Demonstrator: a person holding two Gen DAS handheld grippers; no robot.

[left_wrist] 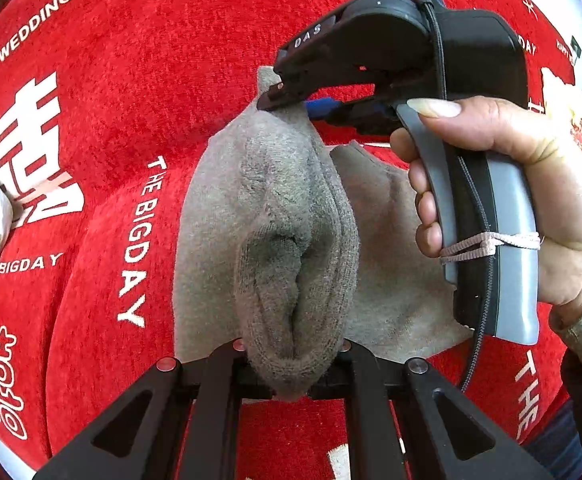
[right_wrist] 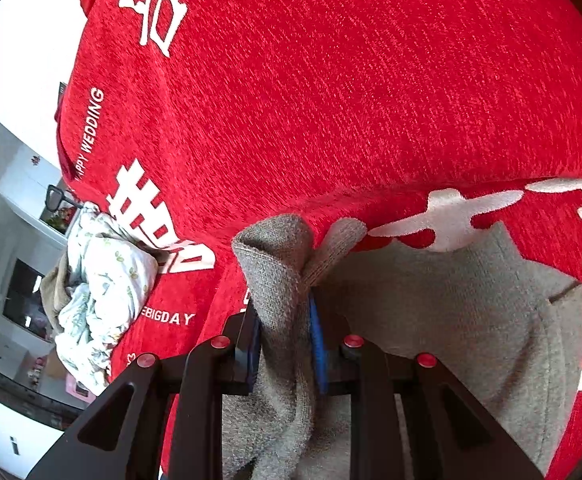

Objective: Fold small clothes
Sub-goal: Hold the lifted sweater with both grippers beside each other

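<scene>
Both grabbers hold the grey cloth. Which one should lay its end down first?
Probably the left gripper: its bunched end of the grey cloth hangs low over the red blanket, while the right gripper holds its corner farther off.

Bright, even daylight, perhaps window-lit; strong fisheye bending, dark corners, slight blur.

Red blanket carries all the white print: "HAPPY WEDDING" upper left in the left wrist view, partly cut at the edge; "THE BIGDAY" running down the middle; "BIGDAY" again lower left; "THE" at lower right. Large white Chinese double-happiness characters between the lines. Right gripper has "DAS" in light letters on its black upper jaw. Right wrist view repeats "PPY WEDDING" and "EBIGDAY" on the same blanket, first letters hidden.
</scene>
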